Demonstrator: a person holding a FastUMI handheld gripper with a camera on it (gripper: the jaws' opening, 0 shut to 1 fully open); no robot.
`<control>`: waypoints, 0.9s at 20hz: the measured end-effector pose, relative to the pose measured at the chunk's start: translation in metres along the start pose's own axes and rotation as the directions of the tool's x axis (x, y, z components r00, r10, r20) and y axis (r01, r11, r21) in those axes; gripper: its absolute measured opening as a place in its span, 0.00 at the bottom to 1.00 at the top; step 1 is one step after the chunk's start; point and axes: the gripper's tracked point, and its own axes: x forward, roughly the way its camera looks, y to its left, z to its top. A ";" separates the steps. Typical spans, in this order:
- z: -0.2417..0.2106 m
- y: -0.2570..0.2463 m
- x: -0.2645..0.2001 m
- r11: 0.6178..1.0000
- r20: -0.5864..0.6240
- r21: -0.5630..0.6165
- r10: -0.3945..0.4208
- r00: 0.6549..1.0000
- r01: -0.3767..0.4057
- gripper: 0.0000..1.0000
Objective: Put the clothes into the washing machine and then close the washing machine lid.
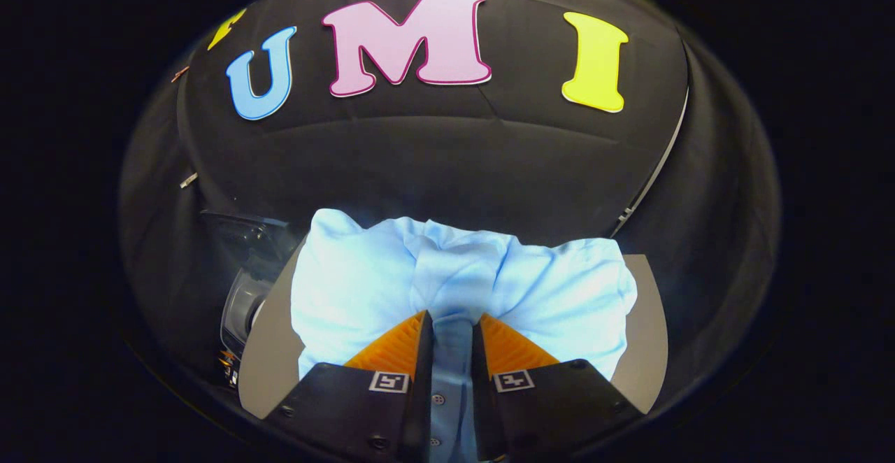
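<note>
A folded light blue shirt lies on a pale table top, spreading to both sides of my fingers. My gripper is closed down on the shirt's buttoned middle strip, which is pinched into a raised fold between the two fingers. Both fingers press on that fold. The washing machine, a small grey and dark appliance with a see-through lid standing open, sits off the table's left side, partly hidden by the shirt and the table.
The booth's black cloth wall rises just behind the table. The table's right part shows bare beside the shirt. A thin pale pole runs up the wall on the right.
</note>
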 end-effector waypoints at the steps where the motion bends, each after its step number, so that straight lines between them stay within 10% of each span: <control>1: 0.004 -0.001 -0.002 1.000 0.017 0.011 0.003 1.000 -0.003 0.29; 2: 0.001 0.000 -0.001 1.000 0.014 0.016 0.010 1.000 -0.011 0.09; 18: 0.074 0.083 -0.116 0.996 0.255 -0.057 0.087 0.963 -0.075 0.08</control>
